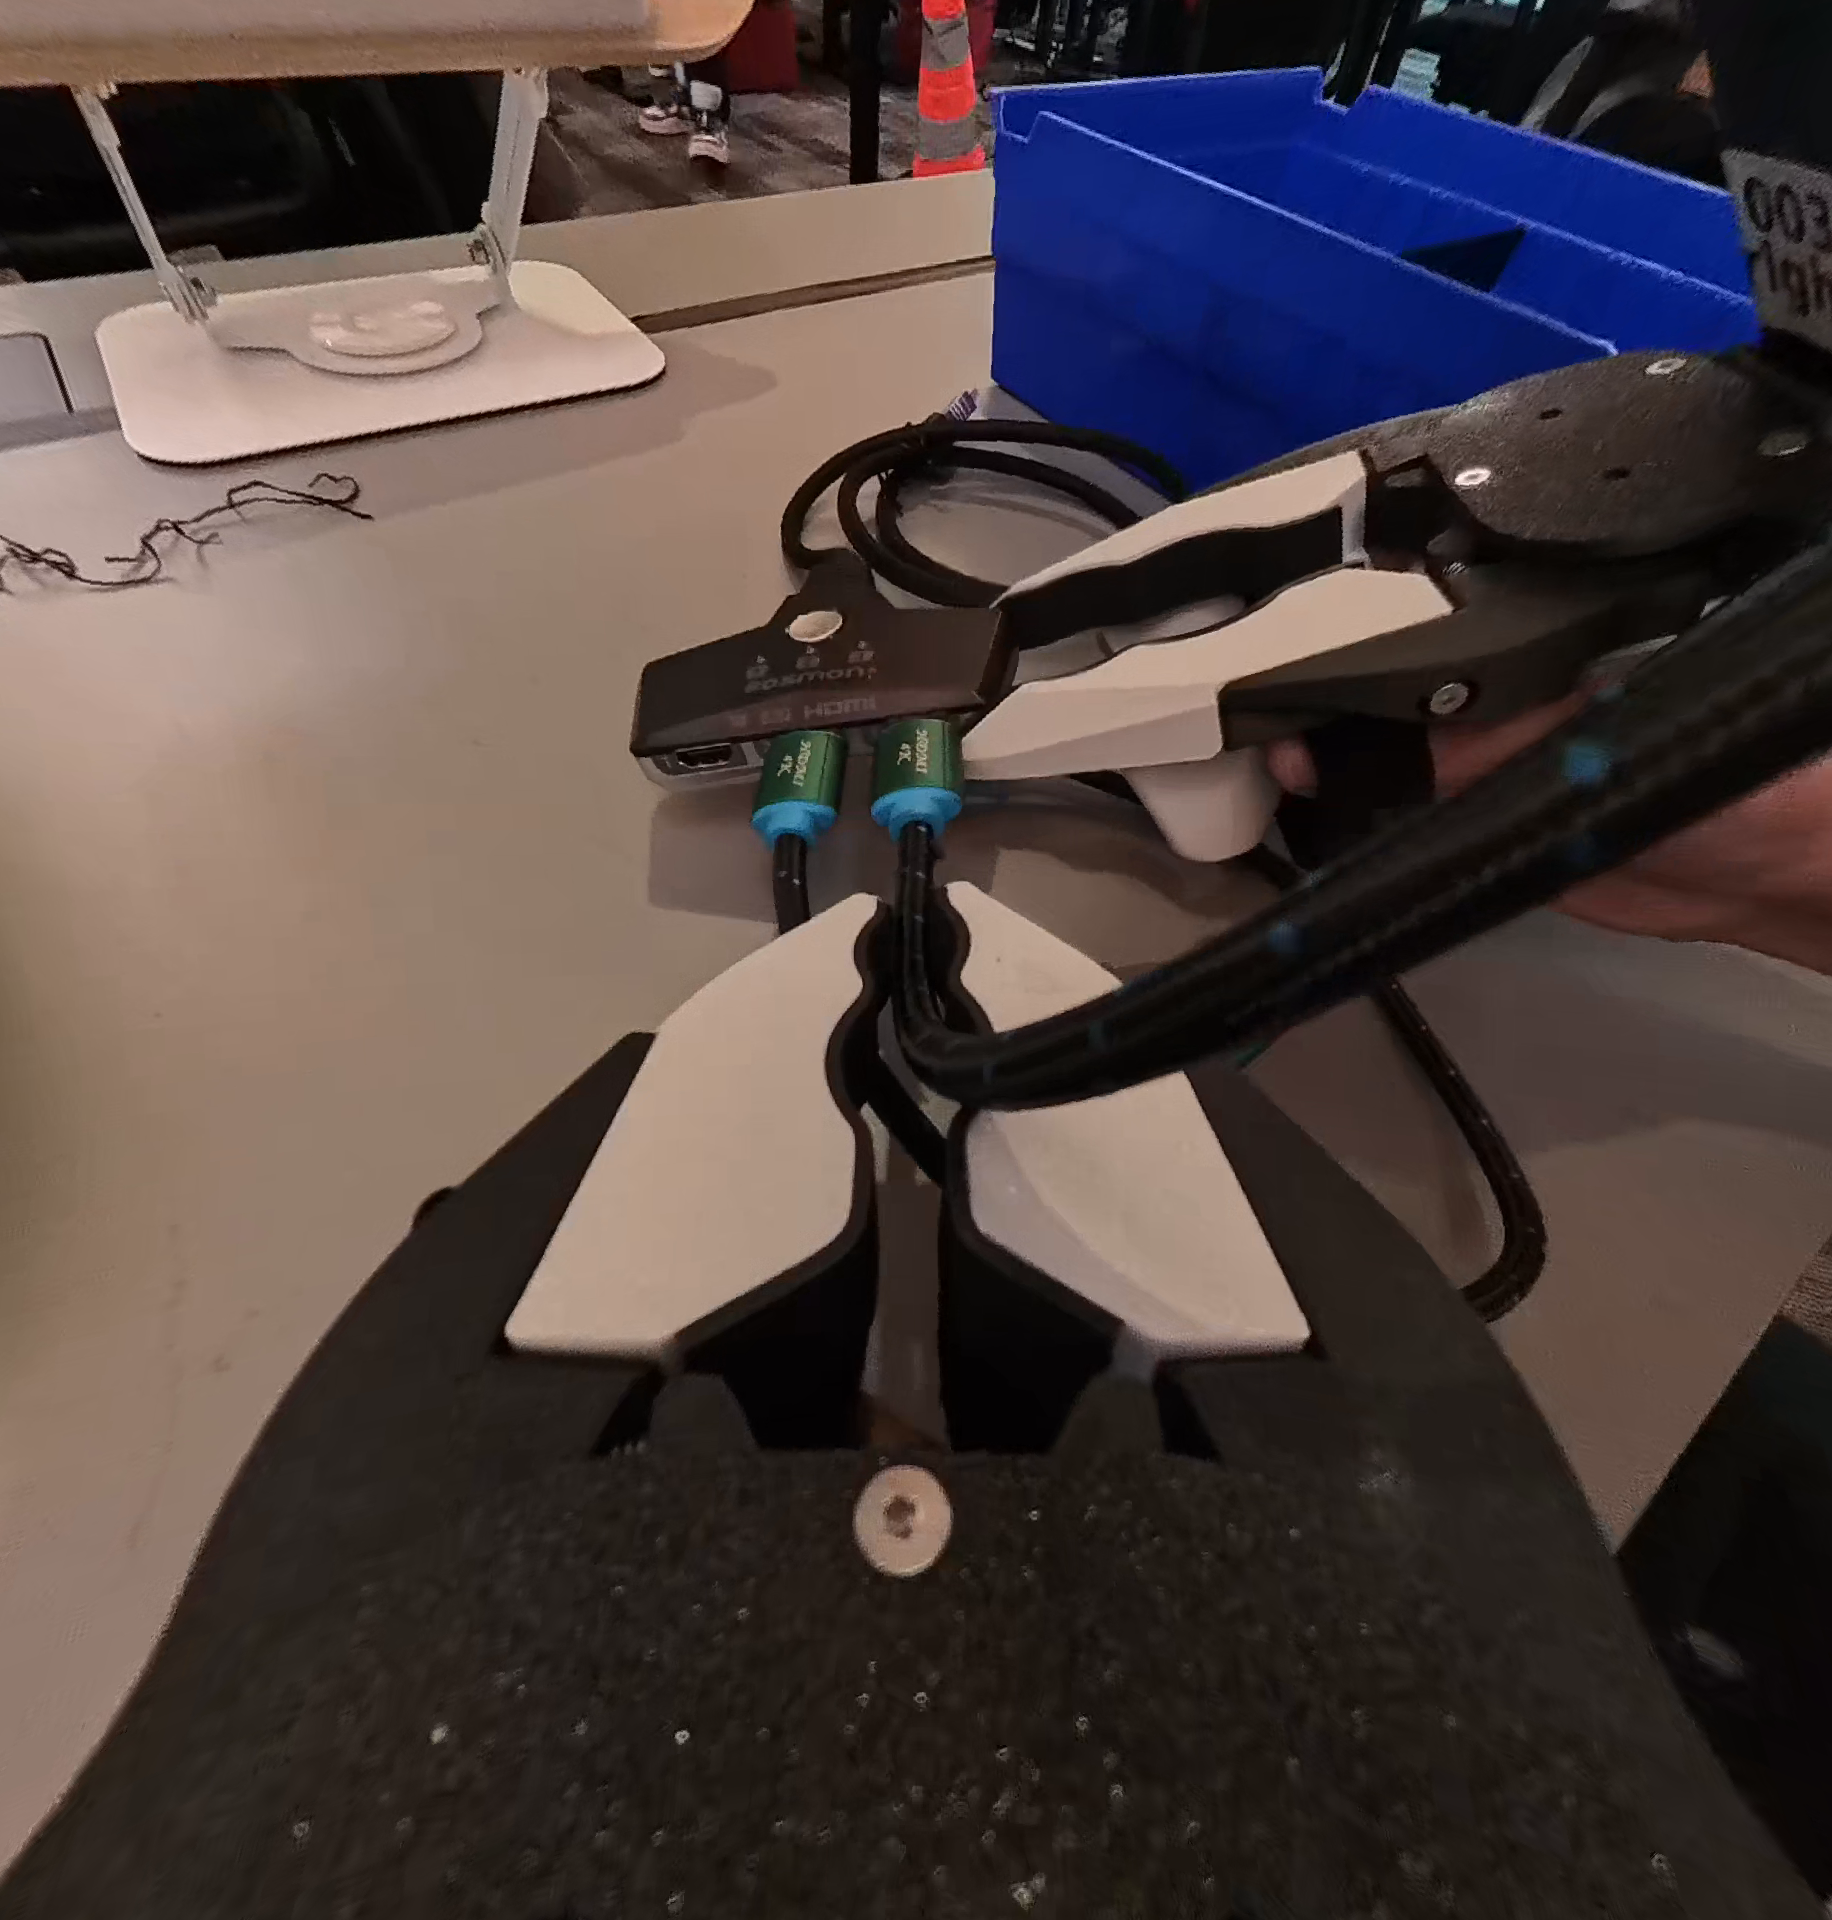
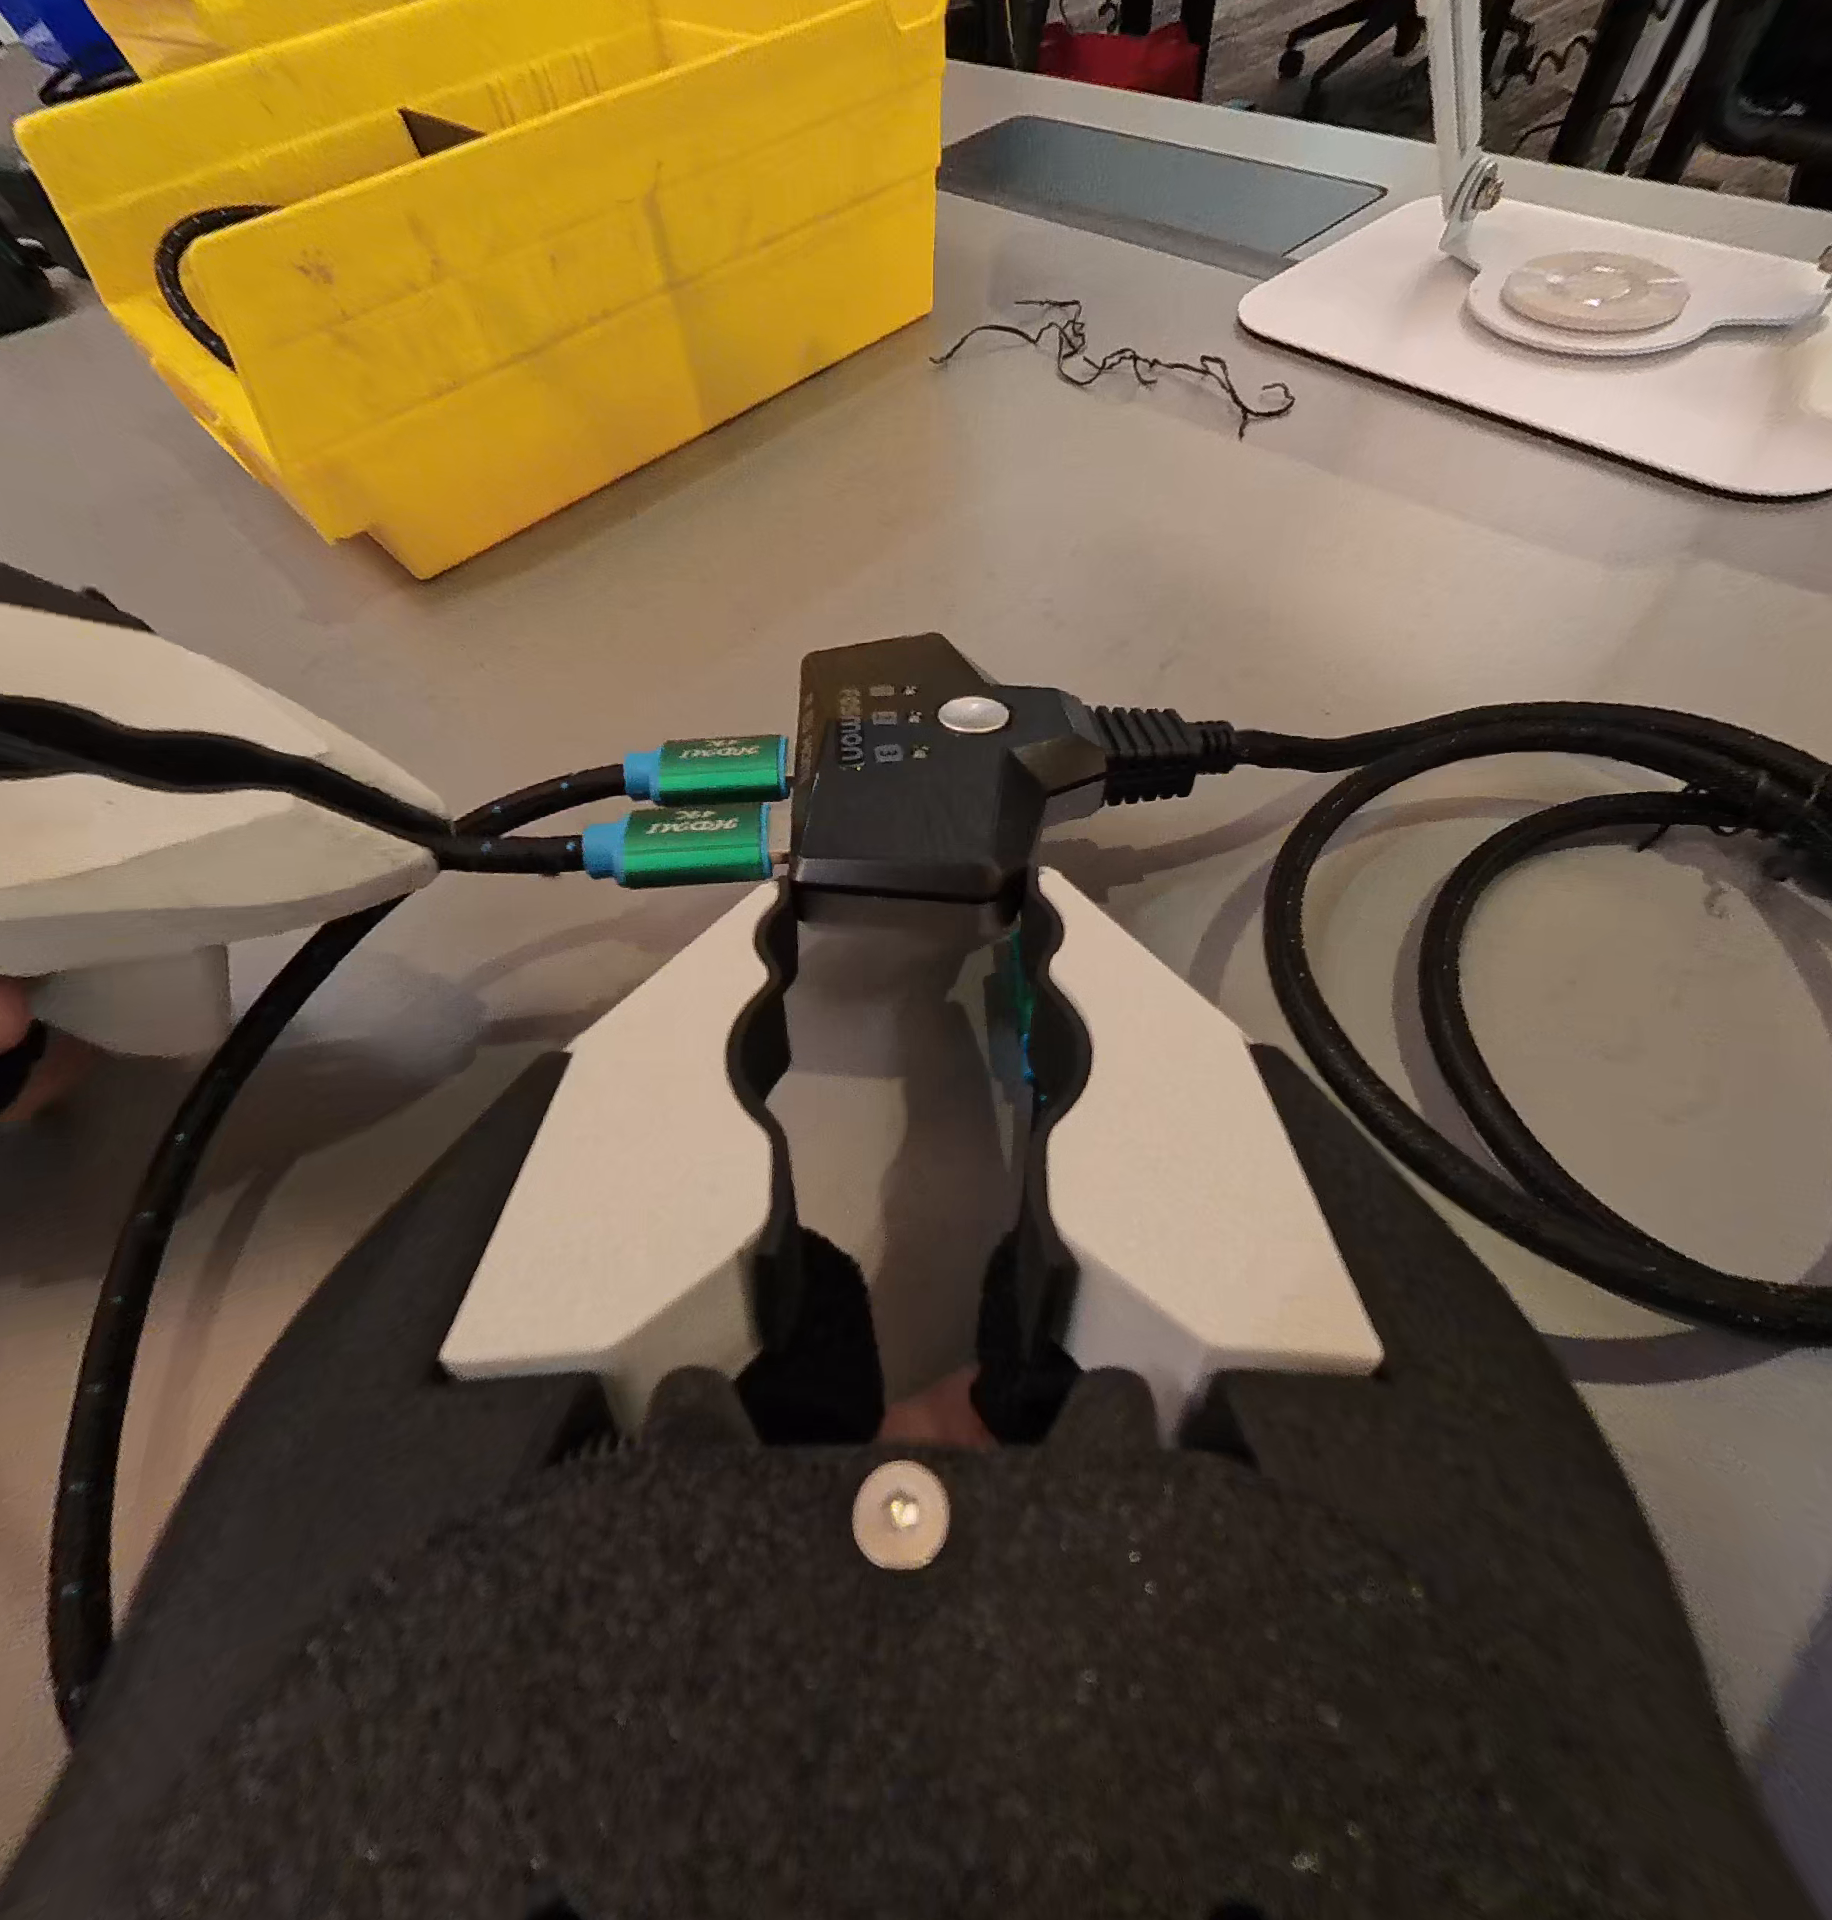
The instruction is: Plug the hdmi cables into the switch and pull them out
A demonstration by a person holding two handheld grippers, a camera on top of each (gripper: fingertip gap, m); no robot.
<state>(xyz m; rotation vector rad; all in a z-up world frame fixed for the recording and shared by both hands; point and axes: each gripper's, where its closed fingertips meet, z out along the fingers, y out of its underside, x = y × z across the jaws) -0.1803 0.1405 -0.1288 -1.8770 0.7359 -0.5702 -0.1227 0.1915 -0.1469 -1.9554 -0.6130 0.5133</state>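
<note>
The black HDMI switch (image 1: 818,675) lies on the grey table (image 1: 320,831). Two green HDMI plugs (image 1: 798,774) (image 1: 917,764) sit in its ports, and a third port (image 1: 699,758) is empty. My left gripper (image 1: 917,920) is shut on the black braided cable (image 1: 917,862) just behind the right-hand plug. My right gripper (image 2: 907,894) is shut on the near end of the switch (image 2: 901,790). It shows in the left wrist view (image 1: 1005,675) at the switch's right end. The plugs (image 2: 725,767) (image 2: 683,844) point left toward the left gripper (image 2: 424,842).
A blue bin (image 1: 1307,270) stands behind the switch and a yellow bin (image 2: 538,270) on the other side. The switch's own thick cable (image 2: 1514,1039) coils beside it. There is also a white stand base (image 2: 1577,322) and a loose black thread (image 2: 1120,364). A hand (image 1: 1722,862) holds the right gripper. My right tips are roughly 30 centimetres from the loose black thread (image 2: 1120,364). Look for it in the left wrist view (image 1: 156,547) too.
</note>
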